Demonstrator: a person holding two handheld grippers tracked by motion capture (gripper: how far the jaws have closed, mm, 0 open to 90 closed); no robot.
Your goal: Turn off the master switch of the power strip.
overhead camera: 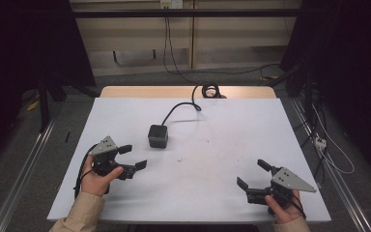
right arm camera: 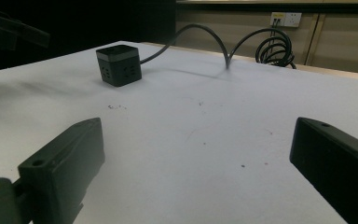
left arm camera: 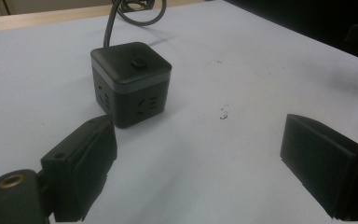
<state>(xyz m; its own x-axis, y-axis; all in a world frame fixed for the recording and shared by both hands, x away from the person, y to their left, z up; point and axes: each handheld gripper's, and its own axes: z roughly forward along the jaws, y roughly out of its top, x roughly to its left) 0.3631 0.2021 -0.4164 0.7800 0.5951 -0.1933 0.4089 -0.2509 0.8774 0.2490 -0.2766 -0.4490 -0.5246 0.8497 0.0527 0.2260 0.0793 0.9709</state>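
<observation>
A black cube power strip [overhead camera: 158, 136] was seen standing on the white surface [overhead camera: 212, 183], a little left of the middle and toward the far side. Its cord [overhead camera: 181, 107] was run back to a coil [overhead camera: 210, 90] at the far edge, most likely so that the plug could reach the wall. The left gripper [overhead camera: 129, 157] was held low over the surface, near the cube and a bit closer to the person, with its jaws spread wide apart and nothing between them. In the left gripper view, the cube [left arm camera: 131, 84] was seen just past the left jaw, with its sockets turned toward the camera. It looked as if the gripper was pointed that way so the cube could be grabbed. The right gripper [overhead camera: 254, 175] was kept well apart from the cube, near the right front corner, and its jaws were also wide apart and empty. It was likely waiting there out of the way.
</observation>
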